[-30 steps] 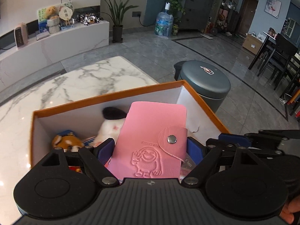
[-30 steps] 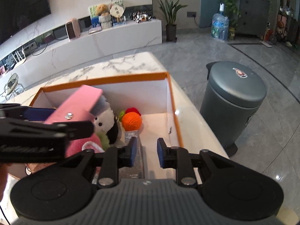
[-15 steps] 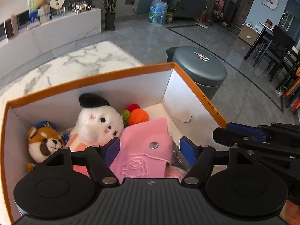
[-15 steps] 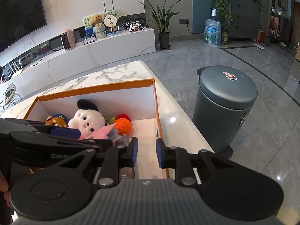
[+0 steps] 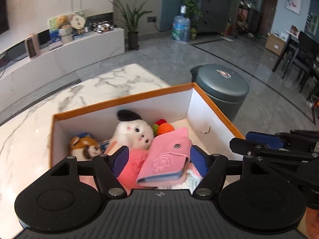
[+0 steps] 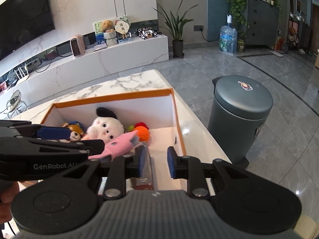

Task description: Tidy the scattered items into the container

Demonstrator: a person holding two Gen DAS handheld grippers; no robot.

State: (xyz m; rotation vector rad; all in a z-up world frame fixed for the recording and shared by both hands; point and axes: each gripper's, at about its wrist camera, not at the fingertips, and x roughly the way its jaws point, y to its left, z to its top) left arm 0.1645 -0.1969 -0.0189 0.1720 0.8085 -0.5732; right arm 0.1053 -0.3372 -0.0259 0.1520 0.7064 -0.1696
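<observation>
The pink snap card holder (image 5: 165, 159) lies loose in the orange-rimmed white box (image 5: 123, 99), leaning on a white plush (image 5: 135, 131). My left gripper (image 5: 159, 151) hovers above it with its jaws closing. The pads do not press on the holder. A brown plush (image 5: 83, 145) and an orange knitted ball (image 5: 165, 128) also sit in the box. In the right wrist view the card holder (image 6: 121, 144) pokes out past the left gripper (image 6: 83, 139). My right gripper (image 6: 155, 155) hangs over the box's near right corner, jaws opening a narrow gap with nothing between them, above a dark flat packet (image 6: 146, 171).
The box (image 6: 111, 99) stands on a white marble table (image 5: 99, 85), close to its right edge. A grey lidded bin (image 6: 241, 103) stands on the floor just past that edge. A hand (image 6: 6, 195) shows at the lower left.
The left gripper let go of the pink card holder, which dropped into the box against the white plush. Both grippers then drew back and up from the box.
</observation>
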